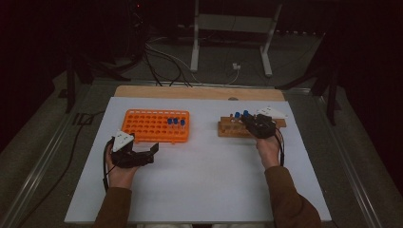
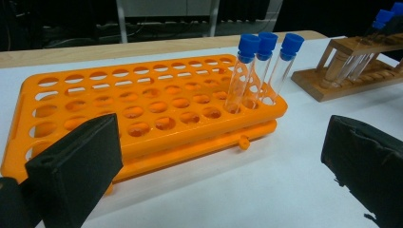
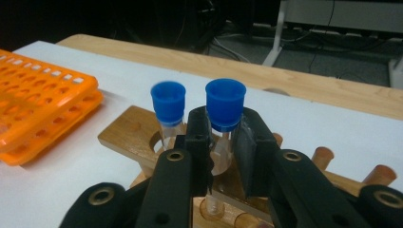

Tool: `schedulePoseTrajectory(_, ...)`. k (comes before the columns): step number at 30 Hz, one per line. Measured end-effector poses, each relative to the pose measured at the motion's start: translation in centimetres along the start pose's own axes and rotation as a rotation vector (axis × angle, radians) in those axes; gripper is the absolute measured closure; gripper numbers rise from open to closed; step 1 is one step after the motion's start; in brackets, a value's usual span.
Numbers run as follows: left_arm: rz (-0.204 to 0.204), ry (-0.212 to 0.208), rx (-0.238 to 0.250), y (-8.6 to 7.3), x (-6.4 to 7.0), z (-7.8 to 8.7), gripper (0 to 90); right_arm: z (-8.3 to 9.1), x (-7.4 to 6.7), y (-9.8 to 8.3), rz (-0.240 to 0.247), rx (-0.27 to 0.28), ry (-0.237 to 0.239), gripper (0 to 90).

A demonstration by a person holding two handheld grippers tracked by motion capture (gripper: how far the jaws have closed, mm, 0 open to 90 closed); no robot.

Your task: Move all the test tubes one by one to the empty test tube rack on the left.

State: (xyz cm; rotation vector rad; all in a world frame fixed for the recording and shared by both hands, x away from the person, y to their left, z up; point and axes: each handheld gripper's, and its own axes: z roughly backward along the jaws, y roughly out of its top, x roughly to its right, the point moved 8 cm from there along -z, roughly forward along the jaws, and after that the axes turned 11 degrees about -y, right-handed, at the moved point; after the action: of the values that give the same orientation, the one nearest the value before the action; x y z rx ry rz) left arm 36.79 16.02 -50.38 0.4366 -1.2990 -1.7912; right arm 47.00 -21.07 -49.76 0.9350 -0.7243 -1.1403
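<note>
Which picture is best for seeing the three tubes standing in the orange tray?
The left gripper view: the three blue-capped tubes stand close up at the orange tray's far right end, clear glass and all. The high view shows them as tiny blue dots. The right gripper view catches a corner of the tray.

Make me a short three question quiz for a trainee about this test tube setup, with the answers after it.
1. How many blue-capped tubes stand in the orange rack?
2. True or false: the right gripper is closed on a blue-capped tube that stands in the wooden rack.
3. Which describes the left gripper? A. closed on a tube. B. open, in front of the orange rack. C. resting on the wooden rack.

Key: 1. Three, side by side at one end. 2. True: its pads press the tube just under the cap. 3. B.
</note>
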Motion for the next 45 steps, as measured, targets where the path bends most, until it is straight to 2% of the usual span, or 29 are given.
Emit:
schedulePoseTrajectory(14, 0.0, 0.002, -0.004, -0.1, 0.0, -0.1, 0.6, 1.5, 0.0, 1.9, 0.013, 0.049, 0.003, 77.2)
schedulePoseTrajectory(21, 0.002, 0.003, -0.002, 0.0, -0.1, 0.0, 0.7, 2.7, -0.3, 3.6, 0.033, 0.084, 0.012, 77.2)
schedulePoseTrajectory(34, -0.001, 0.0, -0.013, -0.2, 0.2, -0.3, 0.7, 4.5, -0.4, 4.5, 0.051, 0.12, 0.033, 77.1)
schedulePoseTrajectory(38, 0.0, -0.001, -0.013, -0.2, 0.3, -0.3, 0.6, 4.8, -0.6, 4.6, 0.055, 0.125, 0.044, 77.1)
schedulePoseTrajectory(45, -0.006, -0.014, -0.017, -0.1, 0.8, -0.6, 0.7, 5.7, -1.7, 4.5, 0.063, 0.124, 0.099, 77.0)
